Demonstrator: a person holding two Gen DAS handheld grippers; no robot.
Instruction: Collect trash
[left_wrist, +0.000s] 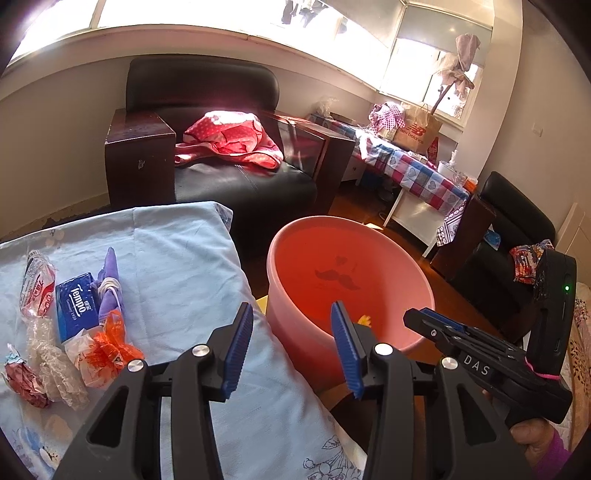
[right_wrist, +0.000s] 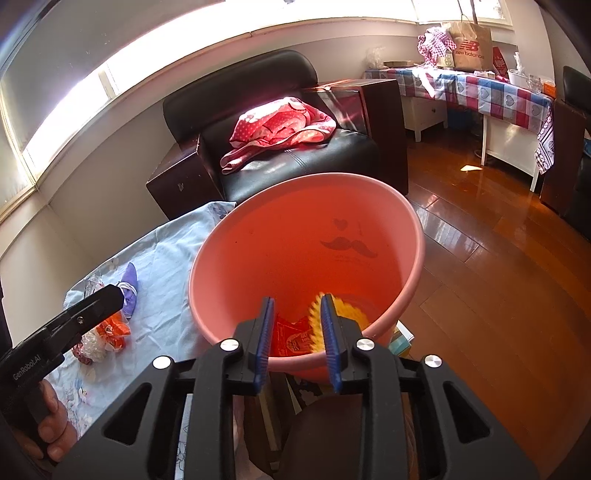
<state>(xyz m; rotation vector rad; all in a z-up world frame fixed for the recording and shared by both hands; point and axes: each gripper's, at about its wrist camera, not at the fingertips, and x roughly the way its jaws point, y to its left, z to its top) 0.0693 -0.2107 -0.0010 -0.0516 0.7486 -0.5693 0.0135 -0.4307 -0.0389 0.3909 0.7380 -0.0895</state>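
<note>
A pink bucket (left_wrist: 351, 236) stands beside a bed covered with light blue cloth (left_wrist: 177, 258). Inside the pink bucket (right_wrist: 306, 181) lie a red wrapper (right_wrist: 291, 338) and a yellow wrapper (right_wrist: 351, 312). On the cloth at the left lie a blue Tempo tissue pack (left_wrist: 75, 308), an orange-white wrapper (left_wrist: 107, 347), a purple bundle (left_wrist: 109, 280), clear plastic (left_wrist: 51, 350) and a crumpled red wrapper (left_wrist: 26, 380). My left gripper (left_wrist: 291, 306) hangs open and empty over the bed edge next to the bucket. My right gripper (right_wrist: 296, 299) is partly open over the bucket's near rim, with nothing between its pads.
A black armchair (left_wrist: 236, 177) with a pink dotted cloth (left_wrist: 229, 140) stands behind the bed and bucket. A table with a checked cloth (right_wrist: 480, 92) holding a paper bag is at the right. Wooden floor (right_wrist: 480, 277) stretches right of the bucket.
</note>
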